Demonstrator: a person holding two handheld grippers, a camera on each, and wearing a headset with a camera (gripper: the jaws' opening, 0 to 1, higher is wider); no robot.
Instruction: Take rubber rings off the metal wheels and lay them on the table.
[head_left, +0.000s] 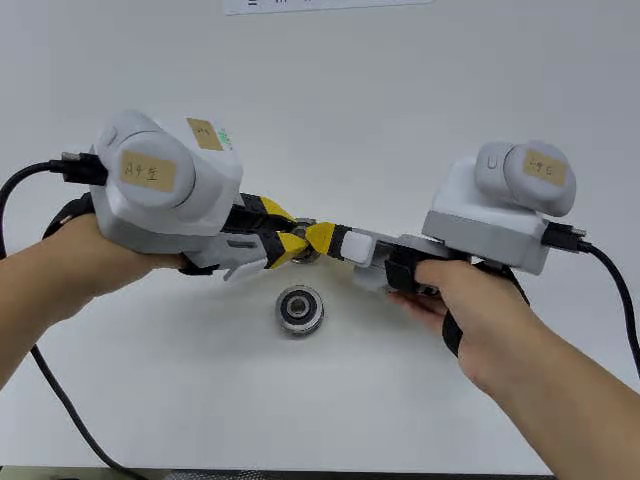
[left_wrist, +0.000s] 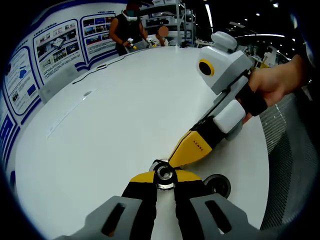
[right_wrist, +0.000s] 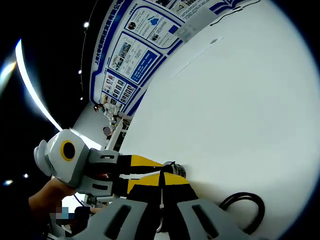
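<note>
Head view, from the left: a left hand (head_left: 95, 255) is holding the left gripper (head_left: 290, 238), whose yellow fingers (head_left: 288, 247) are pointing right and clamping a wheel (head_left: 307, 256) above the white table (head_left: 400, 120). The right gripper (head_left: 322, 238), held by a right hand (head_left: 470, 300), is pointing the opposite way. Its tips are meeting the wheel on the side away from the left fingers, so the two grippers are standing nose to nose with the wheel between them. Below both sets of fingers and apart from them, a second wheel (head_left: 300, 310) is lying flat on the table, wearing its black ring (head_left: 284, 312).

Left gripper view: the left fingers are gripping the wheel from both sides, one yellow tip on each flank, with the metal hub showing between them. A thin black loop (left_wrist: 156, 163) is standing at the wheel's far edge, where the right gripper's yellow tip is touching it. The second wheel is lying on the table just right of the right-hand finger.

Right gripper view: the right fingers are pressing together with barely a seam between the yellow tips. The wheel is sitting just beyond them, touching. I cannot tell whether they are nipping a ring. The left gripper is lying to the left of these fingers, its tips at the same wheel.
</note>
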